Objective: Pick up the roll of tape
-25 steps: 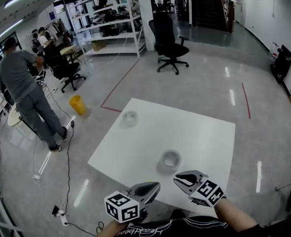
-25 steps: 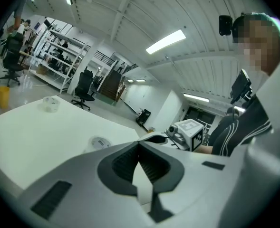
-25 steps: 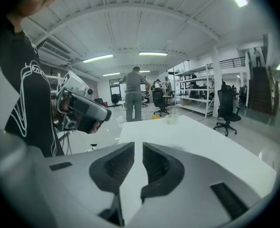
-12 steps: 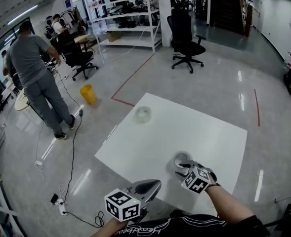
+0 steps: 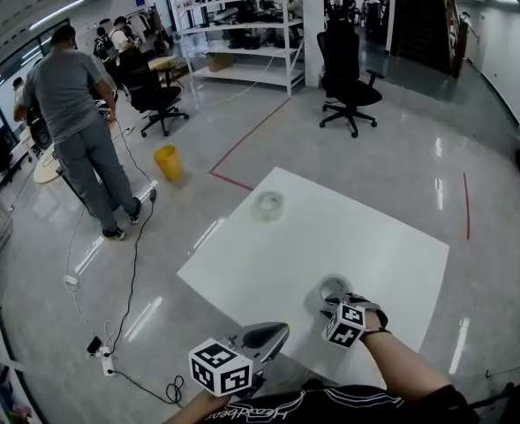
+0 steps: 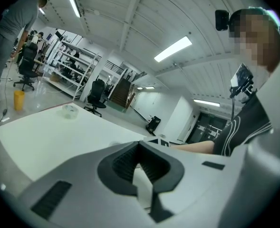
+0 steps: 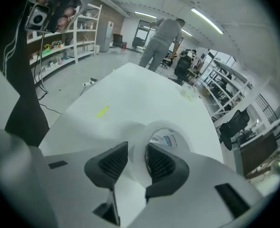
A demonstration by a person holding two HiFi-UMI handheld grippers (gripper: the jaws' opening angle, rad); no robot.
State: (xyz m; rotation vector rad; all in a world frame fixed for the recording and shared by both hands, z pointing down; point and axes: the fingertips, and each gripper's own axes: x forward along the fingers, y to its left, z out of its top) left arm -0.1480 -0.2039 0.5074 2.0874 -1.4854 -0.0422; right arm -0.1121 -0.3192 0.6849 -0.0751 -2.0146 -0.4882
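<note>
The right hand-held gripper (image 7: 137, 156) has its jaws apart astride the wall of the translucent whitish tape roll (image 7: 170, 137), flat on the white square table (image 5: 260, 259); clamping and lifting are not yet done (the left gripper (image 6: 140, 167), jaws together, holds nothing).

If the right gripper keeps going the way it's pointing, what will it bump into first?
Most likely the near roll of clear tape with a white core: its wall stands between the open jaws of the right gripper. Right under it is the white table.
</note>
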